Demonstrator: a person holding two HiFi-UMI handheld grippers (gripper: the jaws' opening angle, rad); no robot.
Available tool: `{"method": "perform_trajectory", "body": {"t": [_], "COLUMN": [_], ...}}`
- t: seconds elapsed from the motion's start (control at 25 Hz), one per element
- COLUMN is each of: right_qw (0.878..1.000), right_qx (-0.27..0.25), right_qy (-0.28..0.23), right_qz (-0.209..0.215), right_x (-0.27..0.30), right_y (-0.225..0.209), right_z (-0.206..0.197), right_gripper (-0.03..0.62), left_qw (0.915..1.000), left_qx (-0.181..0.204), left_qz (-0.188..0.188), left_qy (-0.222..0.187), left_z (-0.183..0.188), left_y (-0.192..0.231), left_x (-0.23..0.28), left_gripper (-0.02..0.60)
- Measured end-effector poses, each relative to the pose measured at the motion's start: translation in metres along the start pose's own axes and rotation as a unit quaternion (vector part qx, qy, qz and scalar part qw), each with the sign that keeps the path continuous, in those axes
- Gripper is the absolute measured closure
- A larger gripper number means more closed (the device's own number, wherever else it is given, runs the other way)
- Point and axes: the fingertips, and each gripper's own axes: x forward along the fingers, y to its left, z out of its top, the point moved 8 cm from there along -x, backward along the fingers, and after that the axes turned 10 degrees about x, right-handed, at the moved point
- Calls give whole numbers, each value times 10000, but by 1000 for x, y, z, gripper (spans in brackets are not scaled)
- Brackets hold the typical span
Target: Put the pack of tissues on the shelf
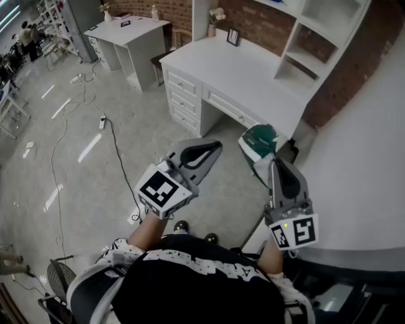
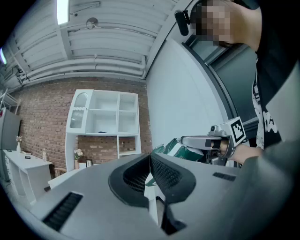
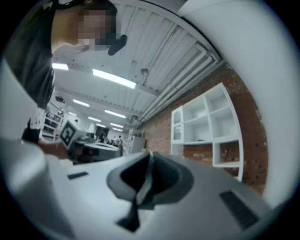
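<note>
Fingers (image 3: pixel 171 177) on the right gripper (image 1: pixel 271 166) are pinched down on the pack of tissues (image 1: pixel 261 140). It's a green and white one, caught by a thin edge, so the pack sticks out past the tips, up in the air. The left gripper (image 1: pixel 214 149) has its fingers (image 2: pixel 171 176) pressed together with nothing in them. It's held about level just beside the right one, and the two aren't touching. Both are out in front of the person (image 1: pixel 190 285) in the dark top, near the front edge of the white desk. The shelf (image 1: pixel 313 44) is that white cubby unit standing at the back of the tabletop (image 1: pixel 253 76) against the brick wall (image 1: pixel 266 22), and the pack is well apart from it. A small picture frame (image 1: pixel 233 37) and a vase of flowers (image 1: pixel 215 19) sit at the far end of the tabletop.
</note>
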Motion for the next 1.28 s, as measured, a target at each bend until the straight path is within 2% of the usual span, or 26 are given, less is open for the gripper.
{"method": "perform_trajectory", "body": {"t": [0.2,0.44,1.28], "right_qw": [9998,9995,9986], "right_qx": [166,202,245], "right_qy": [-136,-219,-282], "right_qz": [-16,76,375], "right_x": [-3,-11,-41], "right_y": [-1,-6,-33], "right_z": [2,5,9], "right_gripper": [551,551,551], "left_qw": [9999,10000,9991], "left_qx": [-116,69,204], "left_qz": [19,43,293], "left_qy": [44,26,220], "left_z": [3,7,15], "left_y": [-3,-12,-55], "left_x": [-2,2,14], "left_gripper": [546,546,546]}}
